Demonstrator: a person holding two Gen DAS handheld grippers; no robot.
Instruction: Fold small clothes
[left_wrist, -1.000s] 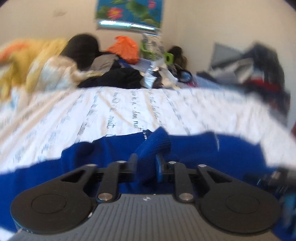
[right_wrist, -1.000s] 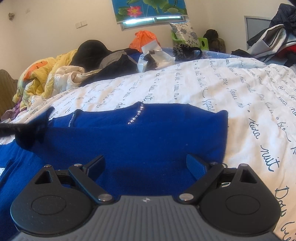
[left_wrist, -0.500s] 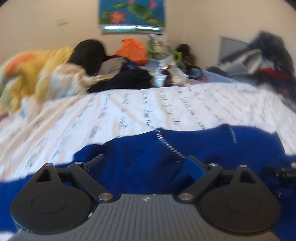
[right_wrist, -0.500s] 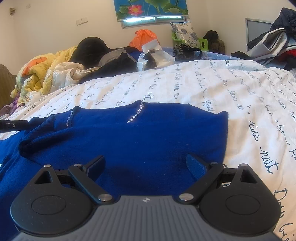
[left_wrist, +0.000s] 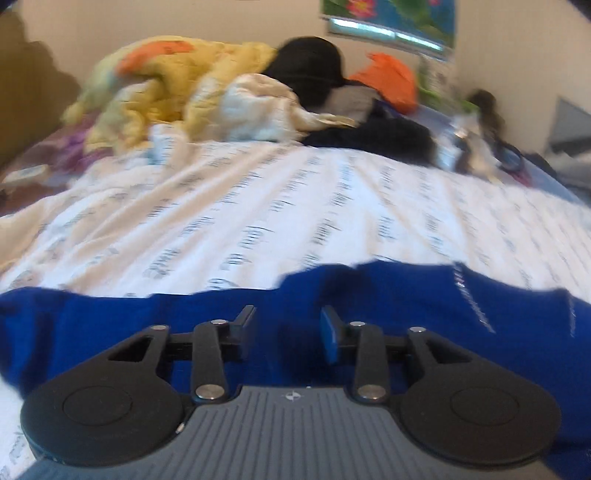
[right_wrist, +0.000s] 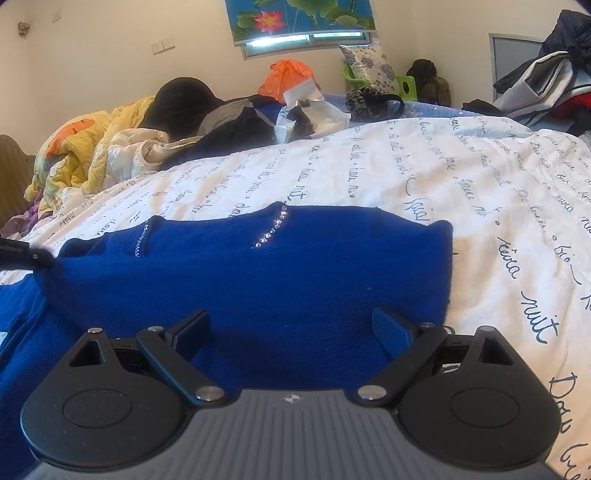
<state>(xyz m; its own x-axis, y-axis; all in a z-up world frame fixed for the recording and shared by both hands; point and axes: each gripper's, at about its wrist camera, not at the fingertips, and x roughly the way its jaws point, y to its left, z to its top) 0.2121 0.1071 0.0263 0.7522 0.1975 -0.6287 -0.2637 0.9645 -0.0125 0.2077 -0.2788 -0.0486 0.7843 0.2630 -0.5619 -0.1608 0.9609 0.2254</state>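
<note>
A royal-blue sweater (right_wrist: 277, 280) with a line of rhinestones (right_wrist: 271, 230) lies flat on the white script-printed bedsheet (right_wrist: 480, 184). My right gripper (right_wrist: 291, 328) hovers wide open over its near part, nothing between the fingers. In the left wrist view the sweater (left_wrist: 406, 314) fills the foreground. My left gripper (left_wrist: 288, 325) is low over it with jaws closing to a moderate gap. Blue cloth lies under the gap, and the pads do not visibly pinch it. The left gripper's tip (right_wrist: 22, 254) also shows at the sweater's left edge.
A heap of yellow and white bedding (left_wrist: 184, 92), a black hat (right_wrist: 181, 99) and dark clothes lies at the bed's far side. An orange bag (right_wrist: 288, 75), a pillow and plastic wraps sit behind. Clothes are piled at the right (right_wrist: 546, 74). Bare sheet stretches beyond the sweater.
The left gripper let go of the raised blue fold, opened wide, swung to the left and narrowed again. The fold now lies flat. The right gripper has stayed still.
</note>
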